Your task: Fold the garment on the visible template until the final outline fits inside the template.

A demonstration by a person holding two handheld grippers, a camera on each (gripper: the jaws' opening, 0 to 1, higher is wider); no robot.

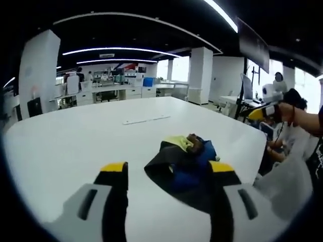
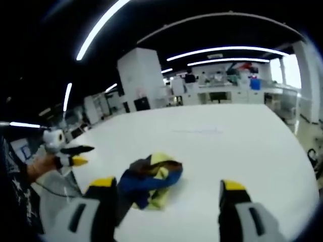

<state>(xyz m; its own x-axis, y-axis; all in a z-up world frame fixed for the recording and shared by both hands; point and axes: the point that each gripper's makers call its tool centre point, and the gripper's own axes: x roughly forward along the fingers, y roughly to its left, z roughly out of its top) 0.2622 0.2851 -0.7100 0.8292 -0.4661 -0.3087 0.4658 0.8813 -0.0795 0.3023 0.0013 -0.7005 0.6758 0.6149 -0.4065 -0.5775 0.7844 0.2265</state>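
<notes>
Crumpled garment on a big white table, both grippers held above it.

The broad white round-cornered table [image 1: 75,141] spans the middle of both views. On it, lower centre of the left gripper view, lies the bunched black, blue and pale-yellow cloth garment [image 1: 184,164], touching neither tool. The left gripper [image 1: 169,174], grey with yellow-tipped black jaws, rises from the bottom, jaws spread wide, holding nothing. The right gripper [image 2: 169,189] stands likewise wide open and empty, the garment just left of centre there.
</notes>
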